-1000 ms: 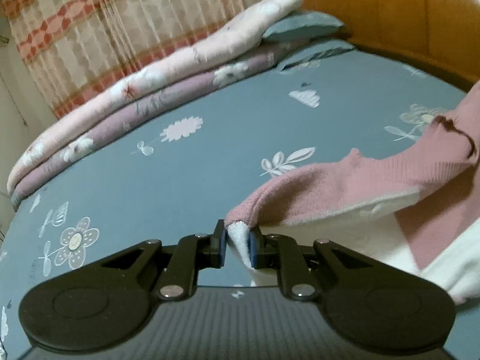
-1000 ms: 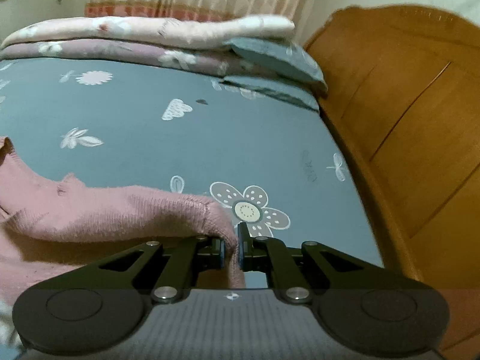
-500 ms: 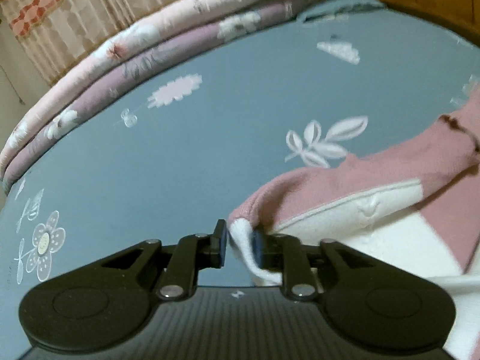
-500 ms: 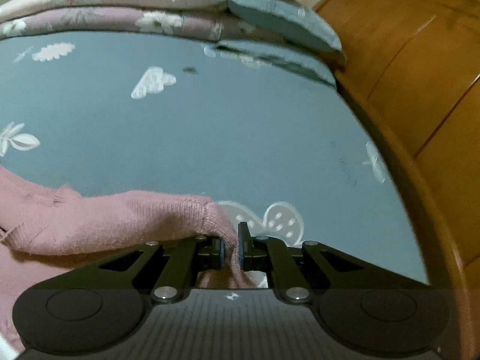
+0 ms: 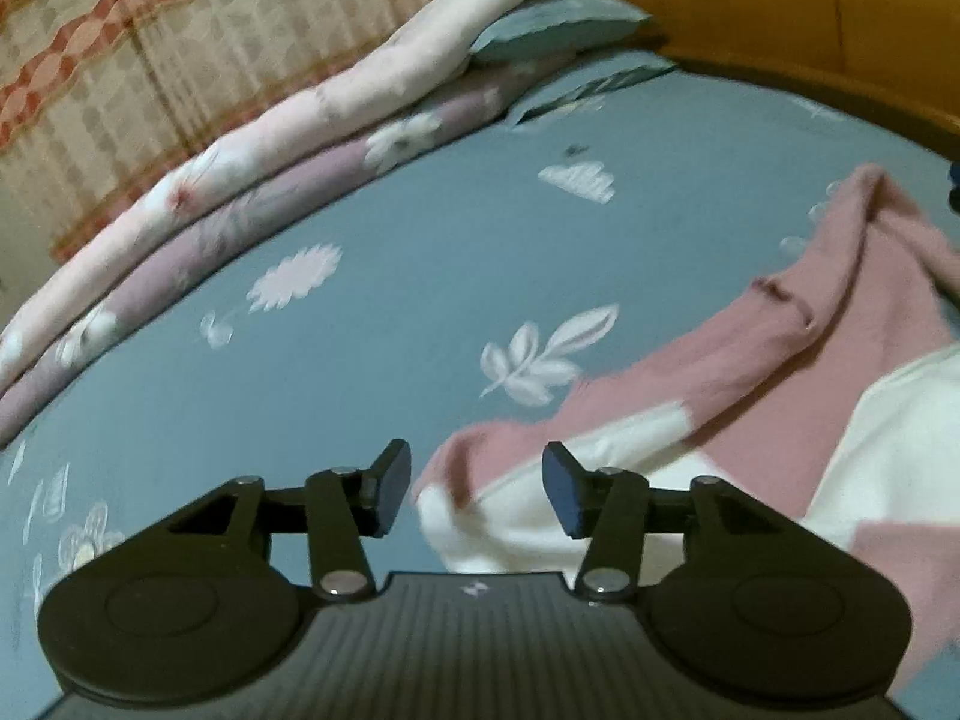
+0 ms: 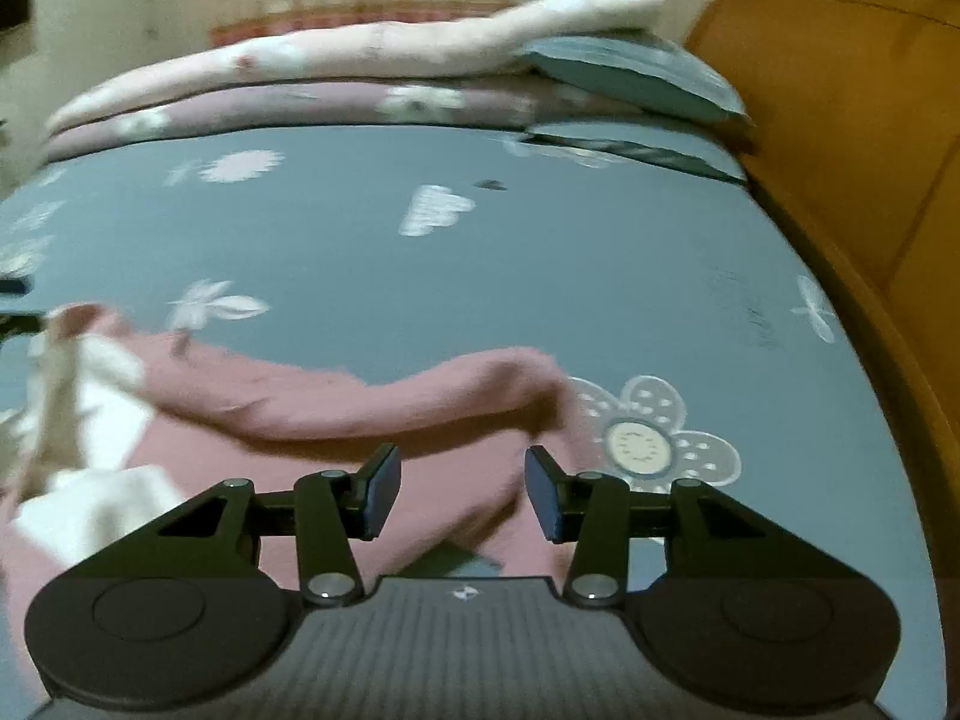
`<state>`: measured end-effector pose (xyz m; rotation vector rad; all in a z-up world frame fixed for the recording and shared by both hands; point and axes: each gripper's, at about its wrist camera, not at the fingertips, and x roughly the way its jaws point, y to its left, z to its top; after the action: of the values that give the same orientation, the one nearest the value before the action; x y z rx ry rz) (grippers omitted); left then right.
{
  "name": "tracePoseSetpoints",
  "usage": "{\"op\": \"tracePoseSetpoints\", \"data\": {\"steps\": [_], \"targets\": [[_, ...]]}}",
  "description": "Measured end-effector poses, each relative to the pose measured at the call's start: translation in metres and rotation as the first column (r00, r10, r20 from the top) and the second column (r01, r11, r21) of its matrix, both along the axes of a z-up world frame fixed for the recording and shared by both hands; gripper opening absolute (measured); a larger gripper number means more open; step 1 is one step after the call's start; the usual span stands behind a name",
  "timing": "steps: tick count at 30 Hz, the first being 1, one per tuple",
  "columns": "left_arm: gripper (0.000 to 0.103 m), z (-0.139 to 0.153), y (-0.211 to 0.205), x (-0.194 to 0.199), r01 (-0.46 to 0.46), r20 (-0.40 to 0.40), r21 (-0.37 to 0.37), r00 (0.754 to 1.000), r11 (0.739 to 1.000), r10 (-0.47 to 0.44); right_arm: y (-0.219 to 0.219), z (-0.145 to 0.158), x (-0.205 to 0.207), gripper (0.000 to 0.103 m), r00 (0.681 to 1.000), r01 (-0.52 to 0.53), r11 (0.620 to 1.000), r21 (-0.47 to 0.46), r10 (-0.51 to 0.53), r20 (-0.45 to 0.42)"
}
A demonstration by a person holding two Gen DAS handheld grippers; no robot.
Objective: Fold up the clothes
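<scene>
Blue flowered bed (image 5: 390, 312); sweater (image 5: 750, 372) lies crosswise just ahead of both tools. Left tool (image 5: 477, 489) & right tool (image 6: 459, 492) wide open, prob. holding nothing.

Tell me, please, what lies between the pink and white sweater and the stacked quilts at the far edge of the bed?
Only bare flower-print bedsheet lies between the sweater and the quilts, as both wrist views show.
</scene>
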<state>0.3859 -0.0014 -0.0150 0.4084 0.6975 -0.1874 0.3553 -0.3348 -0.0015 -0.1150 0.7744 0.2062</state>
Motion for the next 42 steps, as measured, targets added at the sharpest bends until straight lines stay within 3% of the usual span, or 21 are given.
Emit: {"op": "tracePoseSetpoints", "data": {"steps": [2,8,16,22,28,29,31,33,37,39,42], "targets": [[0.057,0.006,-0.003,0.011,0.033,-0.004,-0.022,0.999,0.999,-0.033,0.004,0.010,0.002,0.051,0.998,-0.065,0.998,0.004,0.065,0.016],[0.056,-0.014,-0.005,0.063,0.104,-0.114,-0.068,0.987,0.992,-0.111,0.027,0.018,0.064,0.050,0.973,-0.229,0.973,0.012,0.229,0.013],[0.051,-0.063,0.003,0.100,0.222,-0.238,-0.133,0.939,0.966,-0.249,0.054,-0.048,0.151,0.049,0.886,-0.455,0.885,-0.100,0.440,-0.145],[0.051,-0.085,0.004,0.101,0.253,-0.276,-0.134,0.919,0.958,-0.281,0.045,-0.086,0.165,0.049,0.832,-0.527,0.849,-0.046,0.504,-0.231],[0.050,-0.103,0.004,0.101,0.282,-0.310,-0.129,0.899,0.951,-0.309,0.045,-0.095,0.148,0.049,0.840,-0.525,0.849,-0.060,0.505,-0.200],[0.048,-0.102,0.002,0.100,0.286,-0.312,-0.120,0.898,0.951,-0.310,0.047,-0.095,0.144,0.049,0.838,-0.530,0.845,-0.076,0.508,-0.197],[0.041,-0.101,-0.001,0.098,0.294,-0.315,-0.102,0.897,0.950,-0.311,0.048,-0.093,0.140,0.036,0.831,-0.542,0.836,-0.086,0.518,-0.203],[0.034,-0.100,-0.006,0.094,0.300,-0.315,-0.084,0.897,0.950,-0.311,0.051,-0.092,0.138,0.033,0.816,-0.564,0.821,-0.096,0.536,-0.216],[0.002,-0.097,-0.016,0.084,0.307,-0.300,-0.042,0.904,0.951,-0.305,0.061,-0.088,0.129,0.015,0.810,-0.578,0.804,-0.142,0.543,-0.221],[0.002,-0.094,-0.020,0.079,0.305,-0.262,-0.008,0.919,0.952,-0.296,0.066,-0.085,0.123,0.004,0.809,-0.584,0.791,-0.183,0.550,-0.207],[0.001,-0.083,-0.017,0.083,0.267,-0.203,-0.024,0.942,0.963,-0.266,0.069,-0.075,0.121,0.004,0.822,-0.570,0.796,-0.204,0.546,-0.162]]}}
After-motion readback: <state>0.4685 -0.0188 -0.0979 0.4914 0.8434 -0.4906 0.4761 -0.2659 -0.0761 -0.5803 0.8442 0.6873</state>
